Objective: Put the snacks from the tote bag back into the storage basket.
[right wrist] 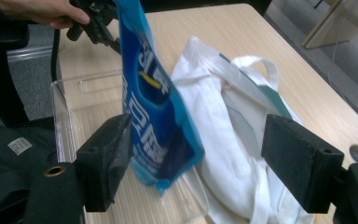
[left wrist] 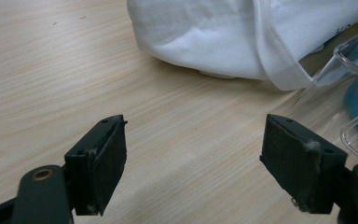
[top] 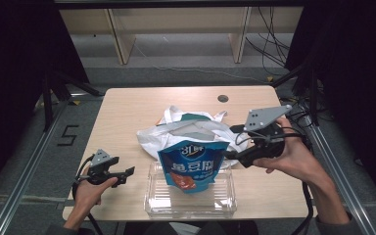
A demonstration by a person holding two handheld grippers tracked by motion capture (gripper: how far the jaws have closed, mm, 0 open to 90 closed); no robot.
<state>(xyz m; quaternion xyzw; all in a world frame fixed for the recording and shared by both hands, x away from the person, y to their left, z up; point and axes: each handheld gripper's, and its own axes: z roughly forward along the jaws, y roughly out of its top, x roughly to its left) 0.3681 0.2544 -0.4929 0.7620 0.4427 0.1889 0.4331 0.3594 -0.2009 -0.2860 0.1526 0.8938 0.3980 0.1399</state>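
Clear bin (top: pixel 152 196) at table (top: pixel 127 105) edge holds pouch (top: pixel 192 166).

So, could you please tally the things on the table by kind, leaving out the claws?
White cloth bag: 1
Blue snack pouch: 1
Clear plastic bin: 1
Total: 3
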